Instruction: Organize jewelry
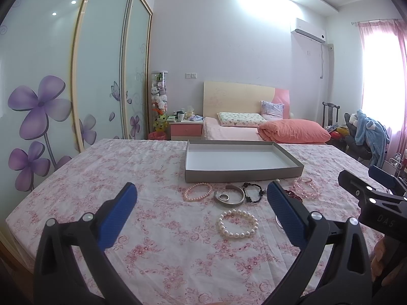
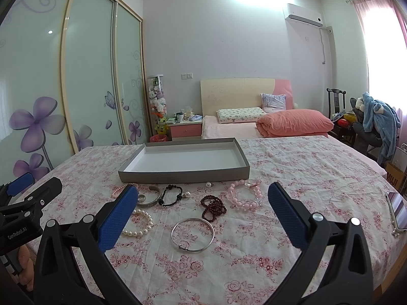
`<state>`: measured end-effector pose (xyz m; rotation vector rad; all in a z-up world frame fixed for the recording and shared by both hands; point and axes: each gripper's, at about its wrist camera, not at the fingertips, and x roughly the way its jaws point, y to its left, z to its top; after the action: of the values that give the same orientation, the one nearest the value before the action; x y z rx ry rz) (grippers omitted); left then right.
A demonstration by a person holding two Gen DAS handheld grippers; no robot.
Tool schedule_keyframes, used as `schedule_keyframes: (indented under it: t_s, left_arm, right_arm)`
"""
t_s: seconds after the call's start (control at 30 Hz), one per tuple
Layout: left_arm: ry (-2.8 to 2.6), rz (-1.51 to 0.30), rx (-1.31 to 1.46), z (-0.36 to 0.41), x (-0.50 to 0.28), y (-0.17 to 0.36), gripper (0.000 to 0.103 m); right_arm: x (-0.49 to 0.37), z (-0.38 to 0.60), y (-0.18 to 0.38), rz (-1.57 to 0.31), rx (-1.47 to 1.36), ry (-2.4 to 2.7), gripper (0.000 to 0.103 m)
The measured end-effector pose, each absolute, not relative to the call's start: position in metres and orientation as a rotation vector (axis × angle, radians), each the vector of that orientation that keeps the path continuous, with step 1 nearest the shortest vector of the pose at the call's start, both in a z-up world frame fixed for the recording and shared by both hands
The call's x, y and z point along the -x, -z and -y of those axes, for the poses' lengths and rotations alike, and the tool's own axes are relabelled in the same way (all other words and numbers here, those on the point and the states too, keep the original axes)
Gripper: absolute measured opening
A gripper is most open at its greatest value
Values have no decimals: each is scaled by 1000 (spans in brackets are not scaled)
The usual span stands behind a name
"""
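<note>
An empty grey box tray [image 1: 244,174] [image 2: 183,175] lies on the floral tablecloth. In front of it lie several pieces: a white pearl bracelet [image 1: 237,223] [image 2: 138,222], a pink pearl bracelet [image 1: 198,192], a silver cuff with a ring [image 1: 229,197] [image 2: 150,198], a black bead bracelet [image 1: 251,192] [image 2: 171,195], a dark red bead string [image 2: 213,206], a pink chunky bracelet [image 2: 244,195] [image 1: 306,187] and a thin silver bangle [image 2: 192,233]. My left gripper [image 1: 202,213] is open above the near cloth. My right gripper [image 2: 202,216] is open above the bangle. Both are empty.
A phone [image 2: 398,209] lies at the table's right edge. Behind the table are a bed with an orange duvet [image 1: 292,129], a nightstand [image 1: 185,127], wardrobe doors [image 1: 51,89] at left and a chair with clothes [image 2: 376,122] at right.
</note>
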<state>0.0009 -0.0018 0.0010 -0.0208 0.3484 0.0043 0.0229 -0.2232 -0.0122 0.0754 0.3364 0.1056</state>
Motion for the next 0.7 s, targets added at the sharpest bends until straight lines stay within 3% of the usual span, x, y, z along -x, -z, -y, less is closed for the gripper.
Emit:
schedule_keyframes:
  t_s: [0.7]
  left_arm:
    - [-3,-347,23,1,3,-3,99]
  right_arm:
    - [-24,225,12,-337,-76,-105,101]
